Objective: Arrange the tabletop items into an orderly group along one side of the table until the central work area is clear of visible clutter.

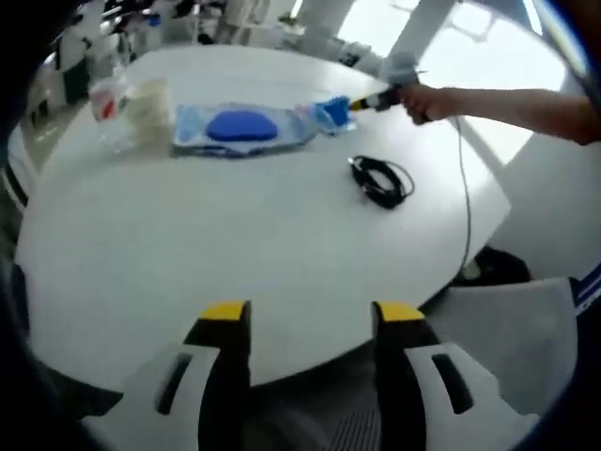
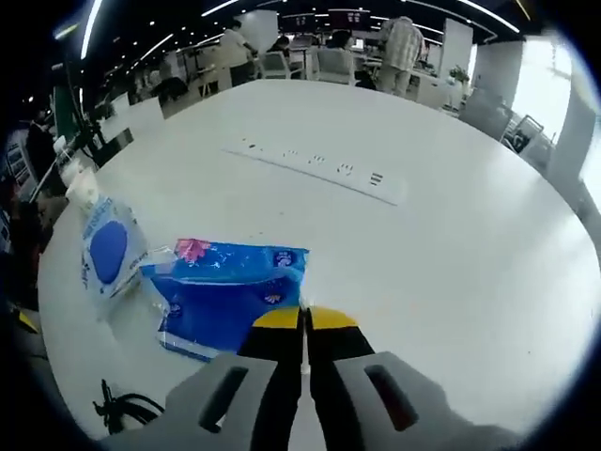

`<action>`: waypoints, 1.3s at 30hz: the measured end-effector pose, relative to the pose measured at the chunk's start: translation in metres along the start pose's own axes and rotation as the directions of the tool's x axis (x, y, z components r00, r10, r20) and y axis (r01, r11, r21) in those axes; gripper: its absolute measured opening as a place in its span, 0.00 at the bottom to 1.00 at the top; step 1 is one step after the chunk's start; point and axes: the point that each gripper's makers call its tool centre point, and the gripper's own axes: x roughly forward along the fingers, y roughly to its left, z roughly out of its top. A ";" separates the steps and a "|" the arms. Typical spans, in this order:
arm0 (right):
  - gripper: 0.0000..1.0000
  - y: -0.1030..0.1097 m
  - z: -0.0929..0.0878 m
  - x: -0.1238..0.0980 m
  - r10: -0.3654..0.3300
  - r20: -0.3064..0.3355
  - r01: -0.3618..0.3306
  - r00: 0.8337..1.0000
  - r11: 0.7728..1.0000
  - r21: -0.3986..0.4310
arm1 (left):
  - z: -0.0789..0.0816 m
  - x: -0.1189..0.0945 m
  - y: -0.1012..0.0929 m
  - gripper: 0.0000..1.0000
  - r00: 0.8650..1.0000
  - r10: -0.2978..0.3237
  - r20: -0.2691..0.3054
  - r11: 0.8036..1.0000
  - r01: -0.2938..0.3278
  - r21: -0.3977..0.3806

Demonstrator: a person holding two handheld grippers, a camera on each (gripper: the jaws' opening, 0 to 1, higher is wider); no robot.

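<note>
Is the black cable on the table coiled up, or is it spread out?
Coiled. In the left gripper view the black cable lies on the white table as a small bundle of loops, near the blue packs but apart from them.

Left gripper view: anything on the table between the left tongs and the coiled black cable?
No. In the left gripper view only bare white table lies between the open left tongs and the coiled black cable.

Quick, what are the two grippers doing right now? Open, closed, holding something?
Left hand-held gripper: open, holding nothing, above the table.
Right hand-held gripper: jaws shut at the edge of the blue packet; whether it pinches the packet cannot be told.
</note>
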 end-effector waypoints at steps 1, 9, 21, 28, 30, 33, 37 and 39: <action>0.00 -0.003 0.001 -0.002 -0.008 0.008 0.008 1.000 1.000 0.024 | 0.000 0.001 0.000 0.49 1.000 -0.002 -0.001 1.000 0.002 0.000; 0.00 -0.002 -0.006 -0.030 -0.040 0.033 0.037 0.999 0.996 0.083 | 0.001 0.002 -0.005 0.49 1.000 -0.018 -0.002 1.000 0.018 0.013; 0.00 0.008 -0.021 -0.061 -0.057 0.064 0.046 0.996 0.985 0.164 | 0.004 0.002 -0.003 0.49 1.000 -0.019 0.012 1.000 0.019 0.000; 0.00 -0.005 -0.013 -0.071 -0.070 0.083 0.054 0.994 0.982 0.180 | 0.005 0.001 -0.004 0.49 1.000 -0.017 0.016 1.000 0.017 0.003; 0.00 -0.003 -0.013 -0.078 -0.070 0.087 0.053 0.994 0.982 0.181 | 0.005 0.001 -0.005 0.49 1.000 -0.018 0.017 1.000 0.018 0.006; 0.00 -0.004 -0.012 -0.081 -0.074 0.094 0.055 0.993 0.981 0.186 | 0.006 0.001 -0.005 0.49 1.000 -0.017 0.019 1.000 0.017 0.012; 0.00 -0.005 -0.018 -0.083 -0.070 0.092 0.049 0.993 0.976 0.213 | 0.006 0.000 -0.005 0.49 1.000 -0.017 0.021 1.000 0.016 0.014; 0.00 0.008 -0.021 -0.093 -0.071 0.107 0.045 0.992 0.973 0.226 | 0.007 0.000 -0.006 0.49 0.999 -0.018 0.026 1.000 0.017 0.011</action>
